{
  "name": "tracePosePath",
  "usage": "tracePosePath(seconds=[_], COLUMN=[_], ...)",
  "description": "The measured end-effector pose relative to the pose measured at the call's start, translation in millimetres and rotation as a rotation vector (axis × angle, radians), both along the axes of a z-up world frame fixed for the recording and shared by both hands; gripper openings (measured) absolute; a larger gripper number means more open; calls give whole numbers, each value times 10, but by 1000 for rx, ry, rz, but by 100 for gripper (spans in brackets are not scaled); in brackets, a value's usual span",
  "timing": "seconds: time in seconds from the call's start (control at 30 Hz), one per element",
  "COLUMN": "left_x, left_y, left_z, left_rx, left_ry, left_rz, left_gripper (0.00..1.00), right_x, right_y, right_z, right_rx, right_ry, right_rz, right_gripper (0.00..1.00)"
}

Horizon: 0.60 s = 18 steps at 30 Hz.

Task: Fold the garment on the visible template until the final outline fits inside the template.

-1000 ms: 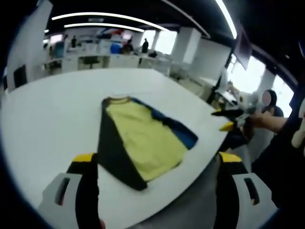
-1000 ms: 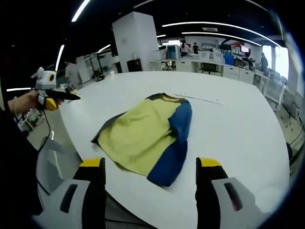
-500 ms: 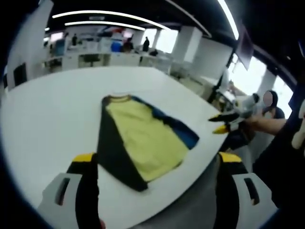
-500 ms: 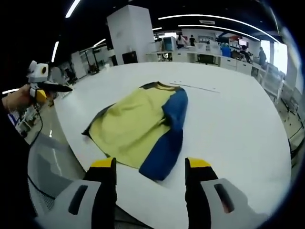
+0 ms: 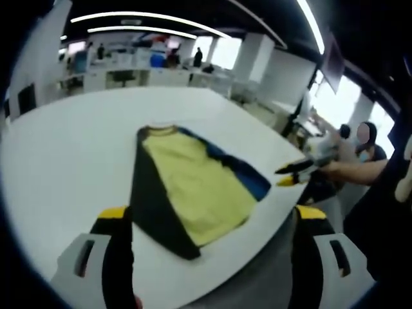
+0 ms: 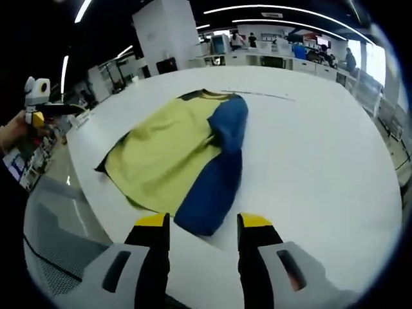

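A yellow shirt (image 5: 193, 187) lies flat on the white table (image 5: 64, 148), collar away from me. A black sleeve (image 5: 145, 199) lies along its left side and a blue one (image 5: 241, 174) along its right. My left gripper (image 5: 212, 215) hangs open above the table's near edge, short of the hem. In the right gripper view the blue sleeve (image 6: 219, 174) lies folded over the yellow shirt (image 6: 167, 154). My right gripper (image 6: 203, 222) is open, its jaws either side of that sleeve's near end. Each gripper also shows from the side, the right gripper (image 5: 283, 177) and the left gripper (image 6: 76, 109).
A thin dark line (image 6: 257, 94) runs across the table (image 6: 322, 161) beyond the collar. The table's curved edge (image 6: 84, 193) drops to a grey floor. Desks, a white pillar (image 6: 164, 35) and people stand in the office behind. A seated person (image 5: 367, 138) is off the table's right side.
The right gripper has moved forward and down to the blue sleeve's end, and its jaws have drawn closer together. The left gripper has stayed put. The shirt has not moved.
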State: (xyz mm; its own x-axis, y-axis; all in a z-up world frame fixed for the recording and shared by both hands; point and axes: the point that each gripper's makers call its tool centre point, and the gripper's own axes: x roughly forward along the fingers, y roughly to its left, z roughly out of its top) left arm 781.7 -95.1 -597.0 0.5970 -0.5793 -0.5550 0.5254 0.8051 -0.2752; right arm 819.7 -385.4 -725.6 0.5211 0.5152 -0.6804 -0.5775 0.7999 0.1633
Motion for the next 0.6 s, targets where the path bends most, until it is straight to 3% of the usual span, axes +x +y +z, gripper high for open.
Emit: tracePosePath(seconds=[0.6], left_x=[40], left_y=[-20], left_z=[-42], left_rx=[2], left_ry=[13], left_rz=[1], left_gripper=[99], right_x=[24], right_y=[-66], right_z=[-213], right_rx=[-11], right_ry=[34], right_rz=[-40], right_gripper=[23])
